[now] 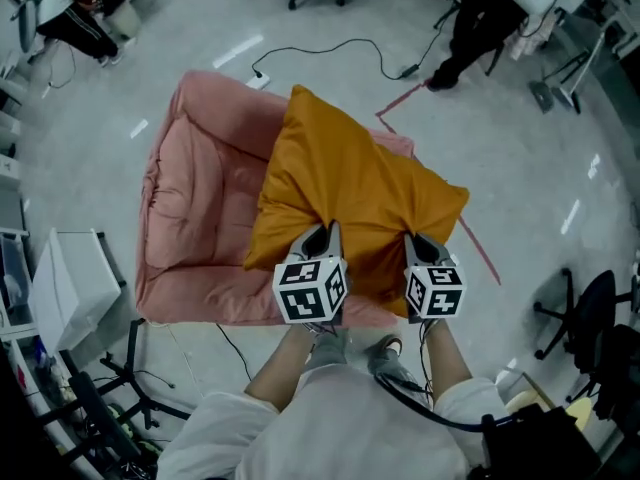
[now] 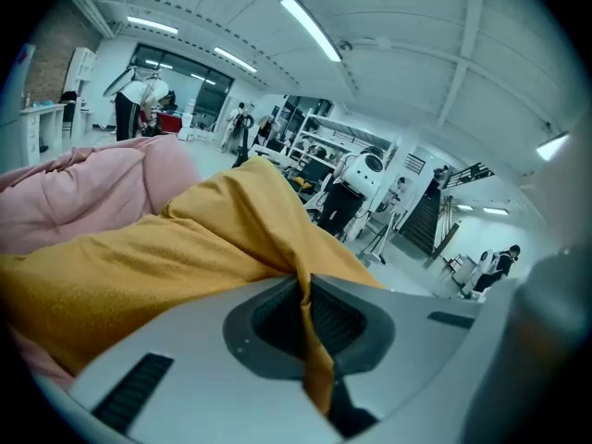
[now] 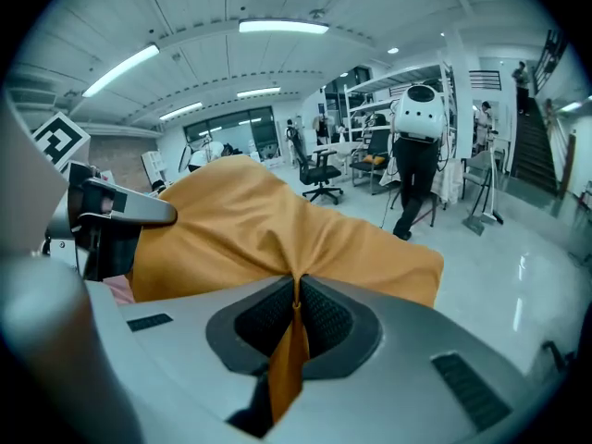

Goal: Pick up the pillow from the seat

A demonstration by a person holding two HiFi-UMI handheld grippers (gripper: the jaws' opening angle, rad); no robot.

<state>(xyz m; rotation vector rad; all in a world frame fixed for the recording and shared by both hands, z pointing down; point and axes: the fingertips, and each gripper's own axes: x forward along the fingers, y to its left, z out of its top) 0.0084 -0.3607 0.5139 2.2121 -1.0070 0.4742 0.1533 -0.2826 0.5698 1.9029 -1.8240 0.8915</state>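
Observation:
An orange pillow (image 1: 350, 183) hangs over the right half of a pink padded seat (image 1: 195, 208), its near edge pinched by both grippers. My left gripper (image 1: 325, 230) is shut on the pillow's near-left edge; in the left gripper view a fold of the orange pillow (image 2: 185, 266) runs down between the closed jaws of the left gripper (image 2: 310, 317). My right gripper (image 1: 412, 240) is shut on the near-right edge, and the right gripper view shows a pleat of the pillow (image 3: 250, 220) squeezed in the right gripper (image 3: 296, 317).
The pink seat sits on a grey floor with a black cable (image 1: 330, 53) and red tape line (image 1: 480, 248) behind it. A white box (image 1: 70, 288) stands at the left, office chairs (image 1: 585, 318) at the right and back. A person in dark trousers (image 1: 470, 28) stands far right.

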